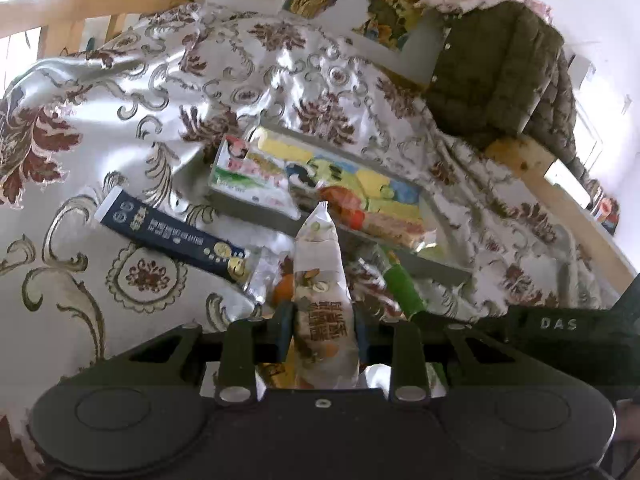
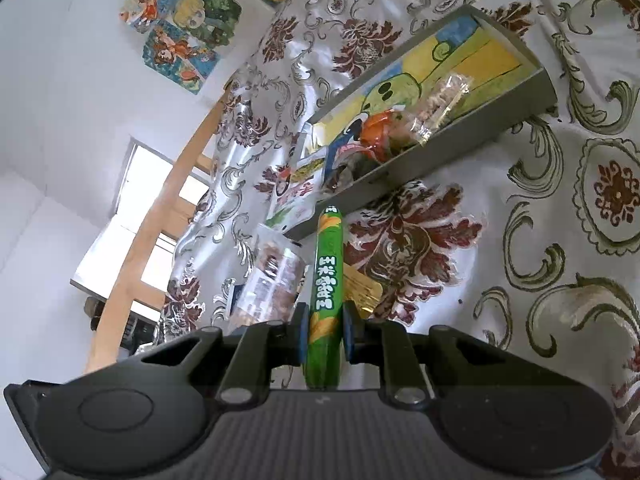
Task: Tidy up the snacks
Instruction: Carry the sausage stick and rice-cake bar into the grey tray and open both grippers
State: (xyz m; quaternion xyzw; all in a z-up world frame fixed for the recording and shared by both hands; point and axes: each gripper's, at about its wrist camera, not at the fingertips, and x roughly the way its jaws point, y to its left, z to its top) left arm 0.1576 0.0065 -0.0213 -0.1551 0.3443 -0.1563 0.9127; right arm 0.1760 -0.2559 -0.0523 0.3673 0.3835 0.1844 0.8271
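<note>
The left gripper (image 1: 323,334) has its jaws closed narrowly on a white nut packet (image 1: 320,280), which stands up between the blue pads and points toward the tray (image 1: 256,210). The right gripper (image 2: 325,334) has its jaws pressed tight on a green corn stick (image 2: 326,280), held lengthwise along the fingers with its far tip near the tray's (image 2: 400,176) long side.

The tray is a shallow grey box with a cartoon-printed floor, lying on the floral cloth (image 1: 120,120) that covers the table. Inside it are a white-and-pink pouch (image 1: 256,172) at one end and an orange packet (image 1: 344,204) and a clear bag of small snacks (image 2: 436,100) toward the middle.

On the cloth just beside the tray's near side lies a dark blue bar (image 1: 172,236), flat and slanted. In the left view the corn stick (image 1: 402,288) shows to the right of the nut packet, close to it. In the right view the nut packet (image 2: 272,276) shows to the left of the corn stick.

A dark green jacket (image 1: 500,72) hangs over a chair past the table's far edge.
</note>
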